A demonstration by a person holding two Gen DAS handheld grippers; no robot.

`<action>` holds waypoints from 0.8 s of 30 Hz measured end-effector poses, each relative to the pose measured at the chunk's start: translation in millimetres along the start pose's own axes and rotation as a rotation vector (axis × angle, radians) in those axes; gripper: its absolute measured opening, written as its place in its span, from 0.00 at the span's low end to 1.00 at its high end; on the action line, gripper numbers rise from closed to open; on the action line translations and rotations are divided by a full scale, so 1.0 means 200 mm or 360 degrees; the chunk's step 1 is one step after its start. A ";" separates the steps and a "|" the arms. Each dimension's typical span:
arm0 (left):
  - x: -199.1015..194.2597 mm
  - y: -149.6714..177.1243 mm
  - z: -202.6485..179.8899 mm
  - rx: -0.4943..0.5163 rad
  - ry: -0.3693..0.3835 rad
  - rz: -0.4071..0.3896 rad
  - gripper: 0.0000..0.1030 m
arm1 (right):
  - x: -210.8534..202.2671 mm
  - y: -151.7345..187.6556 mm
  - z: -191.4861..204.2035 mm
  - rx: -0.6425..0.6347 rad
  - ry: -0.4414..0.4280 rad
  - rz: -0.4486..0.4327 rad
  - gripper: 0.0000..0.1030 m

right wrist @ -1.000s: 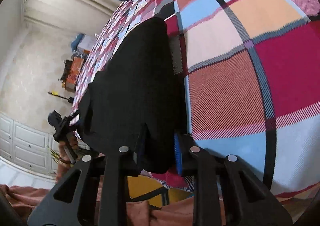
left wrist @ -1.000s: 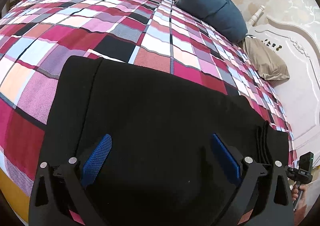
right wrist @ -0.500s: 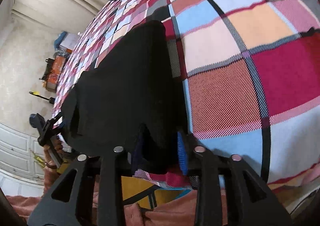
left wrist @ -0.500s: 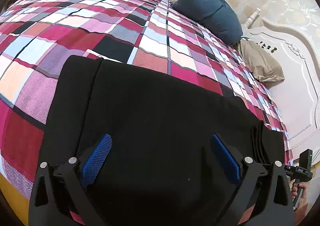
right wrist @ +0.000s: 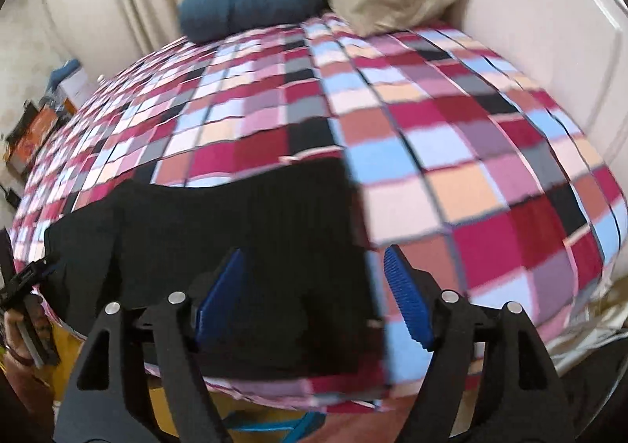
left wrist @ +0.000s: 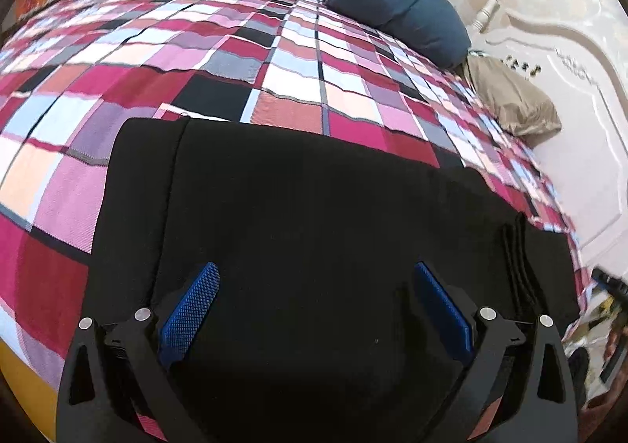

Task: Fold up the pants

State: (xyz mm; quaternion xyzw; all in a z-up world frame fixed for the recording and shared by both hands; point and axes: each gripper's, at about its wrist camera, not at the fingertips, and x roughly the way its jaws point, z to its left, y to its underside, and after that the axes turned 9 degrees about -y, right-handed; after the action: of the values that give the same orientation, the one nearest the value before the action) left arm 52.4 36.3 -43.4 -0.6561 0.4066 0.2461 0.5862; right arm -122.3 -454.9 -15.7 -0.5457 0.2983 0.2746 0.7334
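Observation:
The folded black pants (left wrist: 314,199) lie flat on the plaid bed cover (left wrist: 196,62) near the bed's front edge. My left gripper (left wrist: 316,266) hovers over them, open, with its blue pads (left wrist: 192,309) wide apart and nothing pinched. In the right wrist view the pants (right wrist: 255,215) lie below my right gripper (right wrist: 313,251). Its jaws are opening, and its pads (right wrist: 408,305) press on nothing. The pants' right edge runs under the gap between them. This view is motion-blurred. A hand holding the left gripper (right wrist: 27,278) shows at the far left.
A dark blue pillow (left wrist: 400,7) and a tan pillow (left wrist: 510,97) rest at the head of the bed by the white headboard (left wrist: 569,90). Curtains hang behind. Boxes and clutter (right wrist: 43,117) stand beside the bed. The plaid cover (right wrist: 471,152) stretches beyond the pants.
My right gripper let go of the pants' edge, opened, rose and swung round to face up the bed. The left gripper stayed open over the pants.

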 end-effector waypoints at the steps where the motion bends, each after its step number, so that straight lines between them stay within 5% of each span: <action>1: -0.01 0.00 0.00 0.0026 -0.0002 0.0003 0.95 | 0.02 0.00 0.05 -0.0027 -0.0003 0.0000 0.72; 11: -0.26 0.02 0.28 -0.0123 -0.0064 -0.0173 0.95 | 0.17 -0.03 0.40 -0.0138 -0.0140 0.0039 0.79; 18: -0.14 0.01 0.60 -0.0405 0.0207 0.0033 0.95 | 0.23 -0.01 0.48 -0.0154 -0.0182 0.0071 0.79; 21: -0.10 -0.04 0.67 -0.0440 0.0363 0.0068 0.95 | 0.24 0.00 0.49 -0.0139 -0.0204 0.0096 0.80; 24: -0.06 -0.09 0.67 -0.0400 0.0383 0.0104 0.95 | 0.26 0.01 0.50 -0.0117 -0.0227 0.0118 0.80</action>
State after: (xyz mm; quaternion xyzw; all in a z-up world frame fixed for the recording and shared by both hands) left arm 81.9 168.1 -49.5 -0.7354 0.4610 0.2335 0.4384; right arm -75.9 -354.0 -33.0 -0.5400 0.2550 0.3505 0.7215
